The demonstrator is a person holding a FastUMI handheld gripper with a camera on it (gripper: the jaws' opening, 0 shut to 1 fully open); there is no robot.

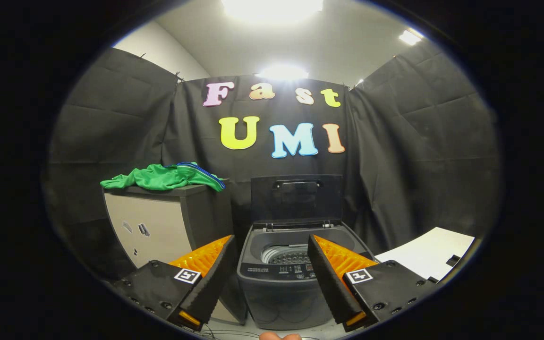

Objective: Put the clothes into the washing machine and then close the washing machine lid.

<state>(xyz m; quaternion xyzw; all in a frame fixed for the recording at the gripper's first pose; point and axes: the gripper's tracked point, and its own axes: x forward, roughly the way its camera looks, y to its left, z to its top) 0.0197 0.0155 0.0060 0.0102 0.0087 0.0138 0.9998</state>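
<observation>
A small grey top-loading washing machine stands straight ahead, seen between my two fingers. Its lid is raised upright at the back, and the perforated drum shows inside the opening. Green clothes with a blue-striped edge lie in a heap on top of a cabinet to the left of the machine, beyond my left finger. My gripper is open, held back from the machine, with nothing between its fingers.
The cabinet stands close against the washer's left side. A white flat surface lies to the right, beyond my right finger. Black cloth walls close off the back and both sides. Thin cables run along the floor below the machine.
</observation>
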